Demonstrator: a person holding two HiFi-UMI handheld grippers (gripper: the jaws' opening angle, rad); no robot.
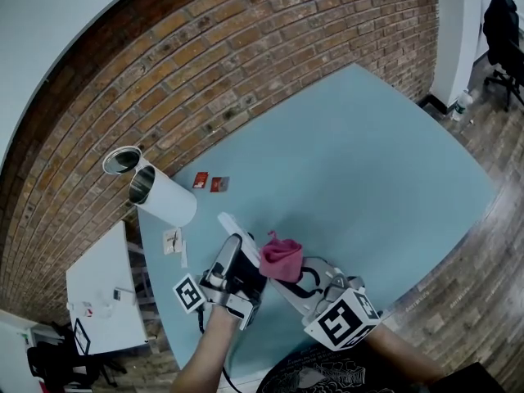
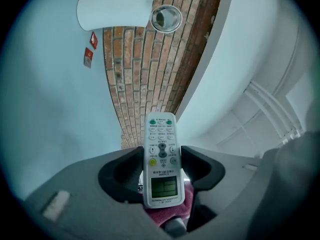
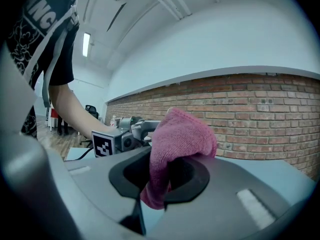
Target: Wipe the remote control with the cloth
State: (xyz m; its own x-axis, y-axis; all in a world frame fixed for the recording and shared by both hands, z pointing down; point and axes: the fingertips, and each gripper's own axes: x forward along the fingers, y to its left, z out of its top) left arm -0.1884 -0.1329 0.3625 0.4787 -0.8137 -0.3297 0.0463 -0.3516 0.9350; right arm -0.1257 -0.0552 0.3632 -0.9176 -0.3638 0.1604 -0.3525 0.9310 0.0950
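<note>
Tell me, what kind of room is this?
Probably an office or studio workroom, not a home: a red brick wall, a large pale blue table, and a black swivel office chair on a wooden plank floor.

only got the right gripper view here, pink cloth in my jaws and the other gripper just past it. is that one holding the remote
Observer: Yes. The left gripper view shows the left gripper shut on the sides of the white remote, with its buttons and screen facing that camera.
Operator: is my side touching it yet
Observer: It looks very close. In that same view the pink cloth shows right under the remote's screen end, but I can't tell whether it presses against it.
</note>
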